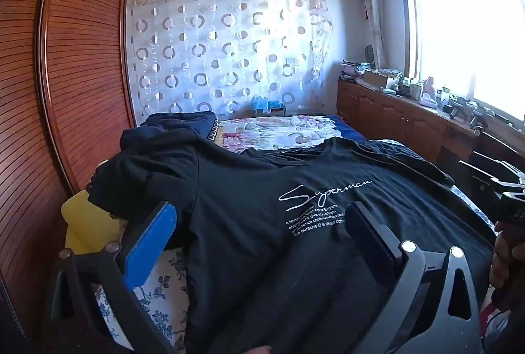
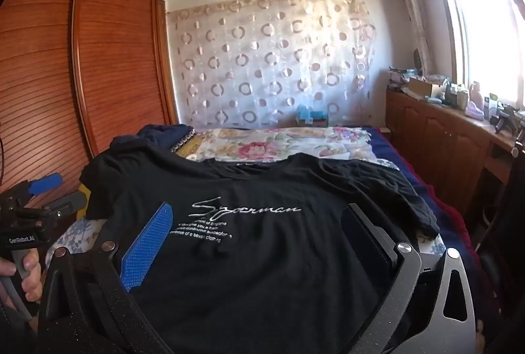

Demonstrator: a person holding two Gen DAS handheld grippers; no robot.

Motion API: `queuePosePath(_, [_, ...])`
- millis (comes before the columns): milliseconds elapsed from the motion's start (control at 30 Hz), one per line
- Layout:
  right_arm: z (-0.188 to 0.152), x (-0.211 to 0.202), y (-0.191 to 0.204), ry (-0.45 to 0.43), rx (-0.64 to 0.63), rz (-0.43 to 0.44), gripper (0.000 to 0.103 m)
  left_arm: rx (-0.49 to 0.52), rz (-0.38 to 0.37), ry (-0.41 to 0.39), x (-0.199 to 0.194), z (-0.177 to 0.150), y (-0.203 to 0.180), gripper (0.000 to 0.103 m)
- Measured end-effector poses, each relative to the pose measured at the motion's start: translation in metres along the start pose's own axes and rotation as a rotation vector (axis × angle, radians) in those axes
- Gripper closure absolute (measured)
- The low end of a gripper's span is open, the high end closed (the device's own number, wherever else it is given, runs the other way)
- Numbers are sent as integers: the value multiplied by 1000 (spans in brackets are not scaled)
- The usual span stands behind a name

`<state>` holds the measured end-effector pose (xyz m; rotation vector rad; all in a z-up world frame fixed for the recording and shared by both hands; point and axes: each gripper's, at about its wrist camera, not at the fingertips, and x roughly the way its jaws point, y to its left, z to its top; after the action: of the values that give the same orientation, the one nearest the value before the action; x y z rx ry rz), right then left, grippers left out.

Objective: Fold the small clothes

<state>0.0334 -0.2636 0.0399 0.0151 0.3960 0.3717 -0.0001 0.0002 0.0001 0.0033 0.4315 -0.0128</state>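
Script on black T-shirt [image 2: 262, 239] seemingly reads "Superman".

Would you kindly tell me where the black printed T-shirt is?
In both wrist views, the black printed T-shirt lies spread front-up on the bed, before the floral quilt.

Both wrist cameras sit close behind their claws, tilted slightly down, facing along the bed [image 1: 279, 131] toward the curtain [image 2: 272, 58]; both share the black T-shirt [image 1: 262, 222].
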Motion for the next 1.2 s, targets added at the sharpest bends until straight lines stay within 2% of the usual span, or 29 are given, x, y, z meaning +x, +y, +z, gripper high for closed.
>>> queuePosePath(1200, [0,0,5,5,-1,1,0,-10,10,-18,-9,5,3,0])
